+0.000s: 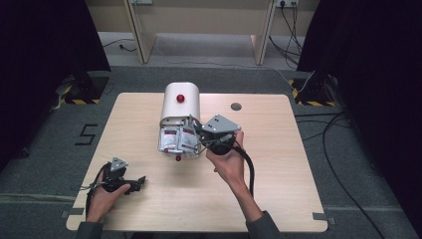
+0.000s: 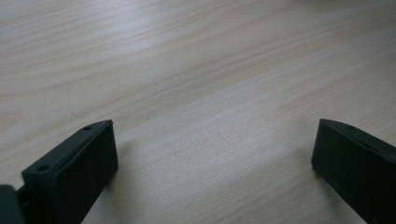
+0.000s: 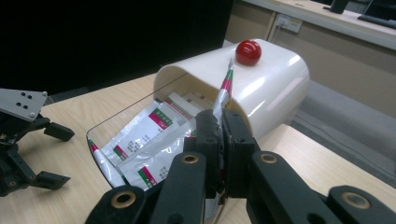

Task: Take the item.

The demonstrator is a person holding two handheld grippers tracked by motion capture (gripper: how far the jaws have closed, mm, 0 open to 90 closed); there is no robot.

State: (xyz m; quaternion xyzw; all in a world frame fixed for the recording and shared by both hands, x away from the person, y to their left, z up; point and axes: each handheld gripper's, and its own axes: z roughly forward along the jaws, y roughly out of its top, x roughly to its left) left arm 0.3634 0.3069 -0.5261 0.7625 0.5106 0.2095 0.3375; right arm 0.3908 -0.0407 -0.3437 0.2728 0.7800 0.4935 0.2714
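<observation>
A: Pale wood grain runs under my left gripper (image 2: 212,154). In the left gripper view its two black jaws stand spread wide, one at each lower corner, with bare table (image 2: 196,70) between them and nothing held. In the high view the same gripper (image 1: 130,182) lies low near the near-left corner of the table, in the left hand (image 1: 107,191).

B: And the right one?

A: My right gripper (image 3: 222,123) is pressed together, pinching a thin sachet (image 3: 225,91) on edge. In the right gripper view the sachet rises upright out of the pads, silver with a red and green band near its top, its tip crossing in front of the cream box.

B: Where is the box?

A: The cream box (image 1: 180,102) lies on its side near the table's centre, a red knob (image 1: 180,98) on its upper surface. Its clear lid (image 3: 116,140) hangs open toward me, and more sachets (image 3: 144,140) are heaped in the opening, white with red and green labels. A second red knob (image 1: 178,158) sits at the lid's near edge.

B: How is the right gripper placed?

A: In the high view it (image 1: 198,130) sits just at the box's mouth, at the right of the pile. Whether the pinched sachet touches the others below, I cannot tell.
</observation>
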